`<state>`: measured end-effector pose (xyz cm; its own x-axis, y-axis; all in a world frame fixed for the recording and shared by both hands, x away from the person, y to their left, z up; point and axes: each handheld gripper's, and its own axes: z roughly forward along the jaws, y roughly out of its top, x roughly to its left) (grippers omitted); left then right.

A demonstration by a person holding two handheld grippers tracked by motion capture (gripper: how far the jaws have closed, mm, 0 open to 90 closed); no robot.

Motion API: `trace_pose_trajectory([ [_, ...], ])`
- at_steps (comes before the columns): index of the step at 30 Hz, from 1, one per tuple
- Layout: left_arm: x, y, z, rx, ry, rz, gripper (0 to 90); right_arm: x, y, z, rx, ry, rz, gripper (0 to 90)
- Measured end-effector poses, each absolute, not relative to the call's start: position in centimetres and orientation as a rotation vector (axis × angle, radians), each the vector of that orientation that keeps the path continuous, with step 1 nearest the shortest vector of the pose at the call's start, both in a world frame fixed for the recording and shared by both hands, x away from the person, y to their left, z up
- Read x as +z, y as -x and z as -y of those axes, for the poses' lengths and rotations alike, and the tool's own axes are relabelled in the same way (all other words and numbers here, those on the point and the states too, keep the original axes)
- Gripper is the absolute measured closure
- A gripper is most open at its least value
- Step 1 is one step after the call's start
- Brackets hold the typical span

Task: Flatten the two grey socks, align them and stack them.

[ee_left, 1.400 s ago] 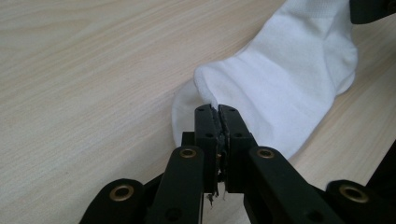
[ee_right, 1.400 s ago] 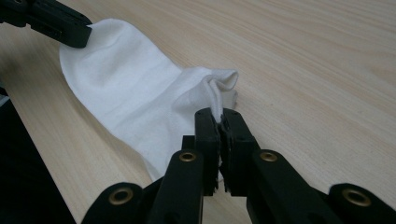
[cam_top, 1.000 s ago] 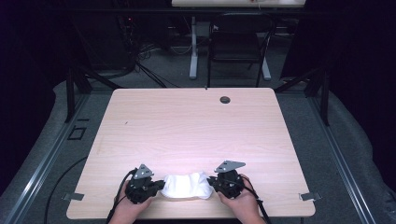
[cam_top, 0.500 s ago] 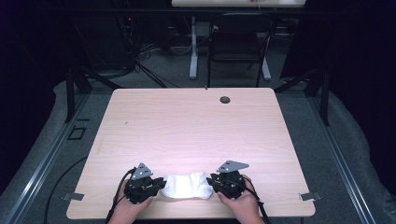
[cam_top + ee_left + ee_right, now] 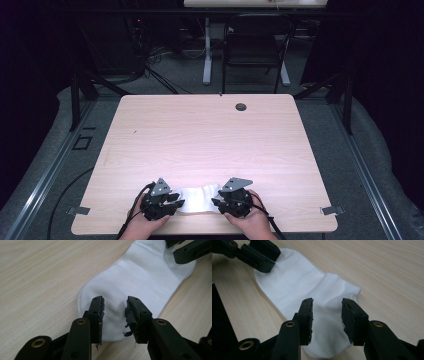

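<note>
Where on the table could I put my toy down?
Nearly anywhere on the light wooden table: it is bare from the white sock up to the small dark round hole. The near edge is crowded: left gripper, sock, right gripper.

sock [image 5: 199, 199]: on table [image 5: 210, 140], near edge, between my grippers
left gripper [image 5: 176, 201]: sock's left end
right gripper [image 5: 216, 202]: sock's right end
</note>
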<state>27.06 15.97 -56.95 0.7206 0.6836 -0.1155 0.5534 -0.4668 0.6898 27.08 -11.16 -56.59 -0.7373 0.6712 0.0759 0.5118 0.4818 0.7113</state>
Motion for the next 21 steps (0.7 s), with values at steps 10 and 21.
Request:
trace_pose_trajectory([
  [10,-57.40,-27.43,-16.13,0.239,-2.183,-0.945,66.9,-57.18,-27.11,11.19,1.029,-1.060,-2.542,65.2],
  [21,-57.49,-28.07,-16.13,0.258,-2.172,-0.959,67.5,-57.27,-27.37,11.09,1.017,-1.101,-2.507,65.5],
])
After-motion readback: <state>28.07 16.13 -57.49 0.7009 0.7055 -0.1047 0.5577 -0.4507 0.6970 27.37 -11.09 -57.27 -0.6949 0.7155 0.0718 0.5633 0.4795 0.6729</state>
